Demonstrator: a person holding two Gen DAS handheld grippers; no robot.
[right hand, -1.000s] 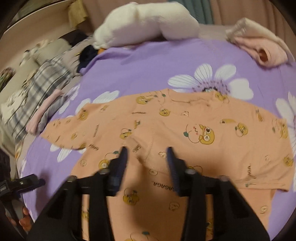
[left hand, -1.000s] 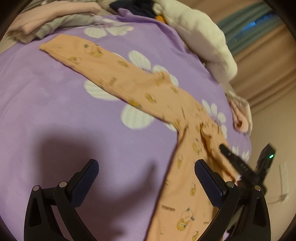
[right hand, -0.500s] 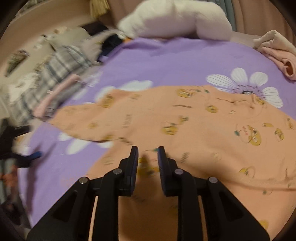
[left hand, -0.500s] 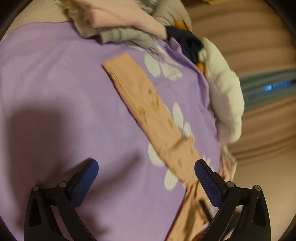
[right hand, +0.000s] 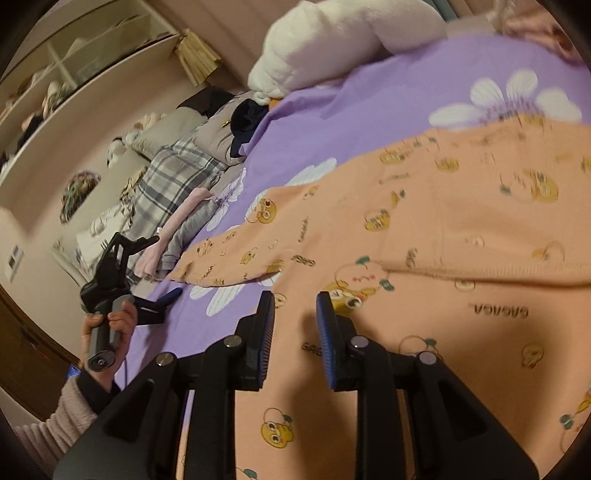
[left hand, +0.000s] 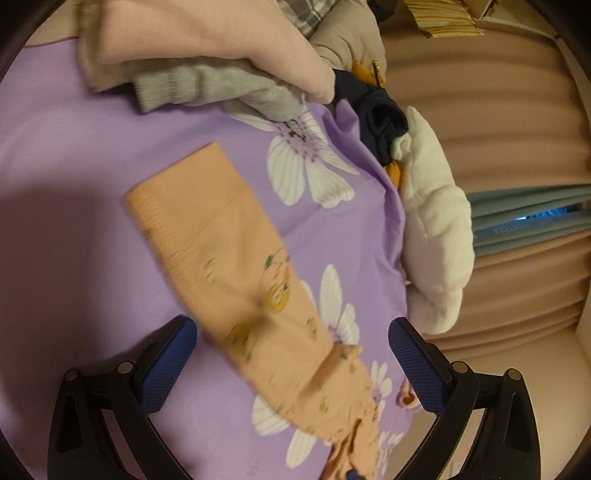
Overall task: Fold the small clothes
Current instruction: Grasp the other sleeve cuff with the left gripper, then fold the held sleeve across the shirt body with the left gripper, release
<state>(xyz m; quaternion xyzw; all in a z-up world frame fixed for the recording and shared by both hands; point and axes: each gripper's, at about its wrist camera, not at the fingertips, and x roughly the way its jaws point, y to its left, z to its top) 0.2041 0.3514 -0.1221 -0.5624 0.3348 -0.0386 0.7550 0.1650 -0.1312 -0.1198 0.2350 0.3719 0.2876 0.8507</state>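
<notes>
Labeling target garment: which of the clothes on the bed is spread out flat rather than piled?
The orange printed top. It lies spread on the purple sheet; the pink and grey garments sit bunched at the edge.

Orange shirt — body runs off right and bottom edges of right wrist view; print on its upper right smeared by blur. Sleeve in left wrist view blurs toward the bottom, far end hidden. Shelf contents too small to identify.
</notes>
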